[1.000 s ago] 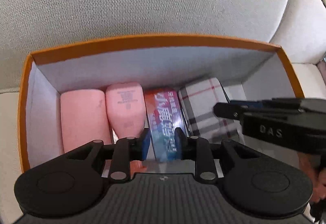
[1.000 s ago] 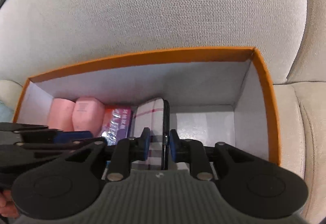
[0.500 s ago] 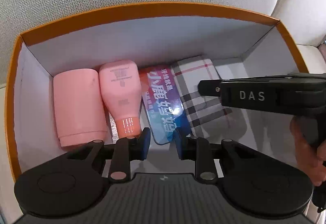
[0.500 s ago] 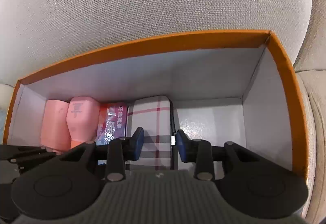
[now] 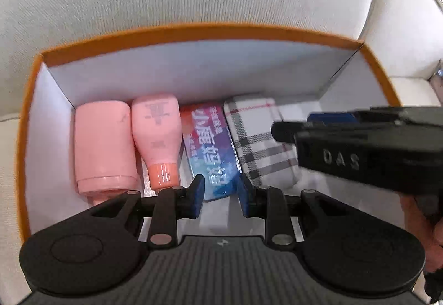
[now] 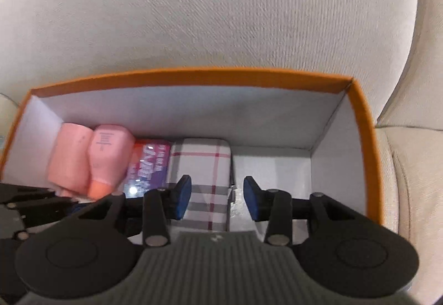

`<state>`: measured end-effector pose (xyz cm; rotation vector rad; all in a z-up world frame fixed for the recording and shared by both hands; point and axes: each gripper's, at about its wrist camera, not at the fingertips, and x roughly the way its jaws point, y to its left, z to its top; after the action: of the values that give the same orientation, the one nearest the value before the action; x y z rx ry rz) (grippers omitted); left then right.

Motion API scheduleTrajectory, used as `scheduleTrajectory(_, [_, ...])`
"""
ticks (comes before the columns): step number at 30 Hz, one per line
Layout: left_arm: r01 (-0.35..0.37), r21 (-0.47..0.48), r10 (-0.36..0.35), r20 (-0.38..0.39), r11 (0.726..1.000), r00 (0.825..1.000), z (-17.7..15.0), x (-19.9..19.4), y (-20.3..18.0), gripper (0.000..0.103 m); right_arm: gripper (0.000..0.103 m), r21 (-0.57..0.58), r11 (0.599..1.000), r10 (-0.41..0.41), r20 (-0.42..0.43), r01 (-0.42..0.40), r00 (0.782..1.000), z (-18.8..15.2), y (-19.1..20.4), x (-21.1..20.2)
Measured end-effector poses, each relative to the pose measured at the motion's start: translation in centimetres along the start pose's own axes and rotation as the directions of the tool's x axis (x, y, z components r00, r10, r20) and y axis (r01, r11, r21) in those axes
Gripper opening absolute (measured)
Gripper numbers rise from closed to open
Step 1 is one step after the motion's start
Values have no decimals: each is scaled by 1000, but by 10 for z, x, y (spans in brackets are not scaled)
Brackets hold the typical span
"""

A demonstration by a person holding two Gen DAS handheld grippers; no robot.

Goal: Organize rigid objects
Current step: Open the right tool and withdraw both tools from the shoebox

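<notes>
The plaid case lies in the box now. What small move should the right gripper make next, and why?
Probably lift the right gripper straight up out of the orange box. Its jaws have just been opening, and the plaid case lies flat beside the colourful packet with the pads apparently clear of it.

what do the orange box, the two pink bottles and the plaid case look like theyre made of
Orange box: likely cardboard, matte, with thin folded walls, white inside.
Pink bottle and the smaller pink bottle: probably plastic, smooth, with a soft satin sheen.
Plaid case: hard to tell; rounded corners and a smooth printed check suggest tin or coated board.
</notes>
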<state>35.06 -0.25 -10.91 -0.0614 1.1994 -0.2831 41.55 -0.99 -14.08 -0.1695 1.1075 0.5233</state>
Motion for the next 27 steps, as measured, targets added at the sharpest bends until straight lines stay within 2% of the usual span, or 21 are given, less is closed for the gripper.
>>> scheduleTrajectory(4, [-6,5,6,74,1000,997,-6,-19,-4,30,43,-25,1000,-1,63,2,998,-15,10,-25])
scheduleTrajectory(8, [-3,19,0,149,1000,989,-18,-52,-6,30,43,4,1000,12,138,-12,990,-34,12,-52])
scheduleTrajectory(14, [29,-7,-26,257,1000,966,-47,-112,-4,30,43,2,999,38,258,-40,965,-69,20,-110])
scheduleTrajectory(17, [57,-23,-48,295,998,954,-66,-135,-6,30,43,1,998,58,291,-61,955,-84,26,-131])
scheduleTrajectory(22, [97,-13,-88,293,995,952,-103,-156,-16,30,43,26,997,61,301,-73,952,-118,23,-155])
scheduleTrajectory(27, [122,-23,-113,235,992,965,-143,-159,-26,30,44,84,995,30,236,-52,971,-172,2,-165])
